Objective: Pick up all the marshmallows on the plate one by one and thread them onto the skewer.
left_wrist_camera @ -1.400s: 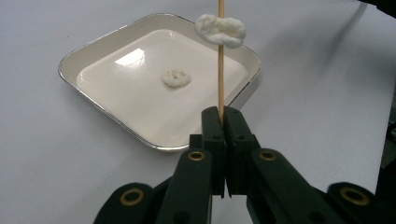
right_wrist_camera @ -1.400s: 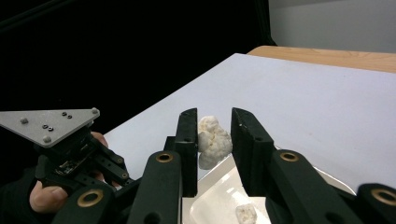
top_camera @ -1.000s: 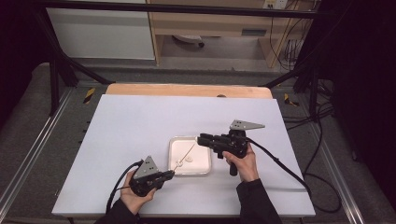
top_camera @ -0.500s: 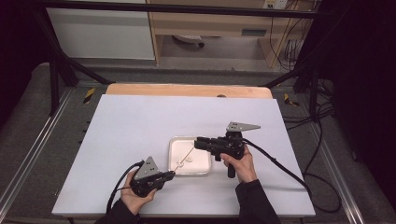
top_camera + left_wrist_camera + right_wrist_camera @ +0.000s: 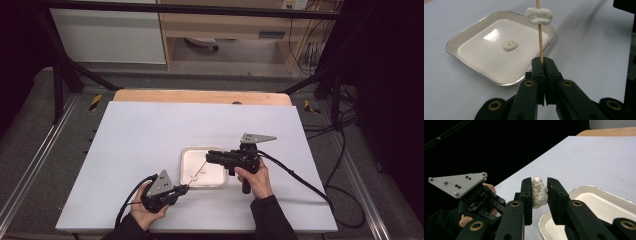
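My left gripper [image 5: 543,62] is shut on the lower end of a thin wooden skewer [image 5: 539,42]. A white fluffy piece [image 5: 539,15] is threaded on the skewer, up near its top. The skewer rises over the near right corner of a square white tray [image 5: 486,60], where one more white piece [image 5: 510,45] lies. My right gripper [image 5: 539,181] is shut on another white piece [image 5: 539,195], held above the tray's [image 5: 599,202] left rim. In the high view the left gripper [image 5: 184,189] is at the tray's [image 5: 183,165] near left corner and the right gripper [image 5: 209,156] reaches over it from the right.
The tray sits near the front middle of a white table [image 5: 150,130]. A wooden strip [image 5: 200,96] runs along the far edge. Cables [image 5: 300,180] trail from the right gripper off the table's right side. Dark floor and metal frame legs surround the table.
The right gripper has drifted slightly toward the person with its white piece. The left gripper and skewer have barely moved.
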`<state>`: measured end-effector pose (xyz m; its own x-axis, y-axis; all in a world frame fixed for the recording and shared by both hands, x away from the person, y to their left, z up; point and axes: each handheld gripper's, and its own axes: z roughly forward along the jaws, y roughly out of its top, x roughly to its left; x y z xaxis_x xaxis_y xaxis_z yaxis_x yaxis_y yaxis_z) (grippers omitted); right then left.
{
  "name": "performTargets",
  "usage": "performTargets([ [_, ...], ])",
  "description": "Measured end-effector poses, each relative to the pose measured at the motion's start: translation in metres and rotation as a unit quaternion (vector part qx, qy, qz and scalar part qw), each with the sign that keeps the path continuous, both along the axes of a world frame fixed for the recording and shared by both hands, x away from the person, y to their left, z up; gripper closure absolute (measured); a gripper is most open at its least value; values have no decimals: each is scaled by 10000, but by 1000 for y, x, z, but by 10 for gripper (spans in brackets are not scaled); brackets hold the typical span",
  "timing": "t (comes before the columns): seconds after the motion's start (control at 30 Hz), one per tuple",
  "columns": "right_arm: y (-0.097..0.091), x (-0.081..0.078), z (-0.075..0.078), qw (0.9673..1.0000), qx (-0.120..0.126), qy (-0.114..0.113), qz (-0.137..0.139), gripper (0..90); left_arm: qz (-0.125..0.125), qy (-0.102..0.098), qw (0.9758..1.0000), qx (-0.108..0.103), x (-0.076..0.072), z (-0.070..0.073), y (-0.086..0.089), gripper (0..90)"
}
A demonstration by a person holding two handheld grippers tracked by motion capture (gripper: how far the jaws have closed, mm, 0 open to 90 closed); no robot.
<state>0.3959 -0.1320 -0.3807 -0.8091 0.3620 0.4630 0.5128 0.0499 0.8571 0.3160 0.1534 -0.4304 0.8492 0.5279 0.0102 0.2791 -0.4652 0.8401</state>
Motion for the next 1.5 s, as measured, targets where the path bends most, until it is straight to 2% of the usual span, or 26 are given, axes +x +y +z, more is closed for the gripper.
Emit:
performTargets([
  [0.17,2,-3,-2,9999,55,86,137,774,22,22,10000,-28,1,0,0,885],
  [0.33,5,-5,-6,9996,55,188,221,787,27,73,10000,52,2,-1,-3,888],
  [0.57,6,-10,-7,9996,-23,119,236,792,75,125,9998,96,-1,2,-10,890],
  [0.87,6,-14,-9,9997,-94,51,222,798,80,181,9998,-71,-1,1,-11,890],
  [1.0,7,-16,-10,9997,-27,58,248,801,78,158,9997,-174,-1,1,-10,890],
  [1.03,8,-16,-11,9995,-83,94,295,799,59,157,9992,-353,-1,5,-10,890],
  [1.07,12,-17,-15,9987,-230,153,419,797,58,83,9994,-333,-2,9,-12,889],
  [1.1,17,-18,-22,9981,-327,215,477,794,64,-41,9998,-205,-4,11,-15,890],
  [1.17,25,-19,-27,9972,-402,245,577,792,117,21,9997,-231,-2,8,-15,889],
  [1.23,27,-19,-25,9971,-505,136,551,787,148,71,9995,-272,-1,7,-13,889],
  [1.3,29,-20,-26,9977,-441,127,498,781,190,103,9993,-297,-1,7,-13,889],
  [1.4,30,-19,-28,9980,-471,113,394,721,265,200,9989,-332,1,5,-11,888],
  [1.5,29,-20,-27,9981,-564,3,231,563,396,291,9980,-390,4,5,-6,888],
])
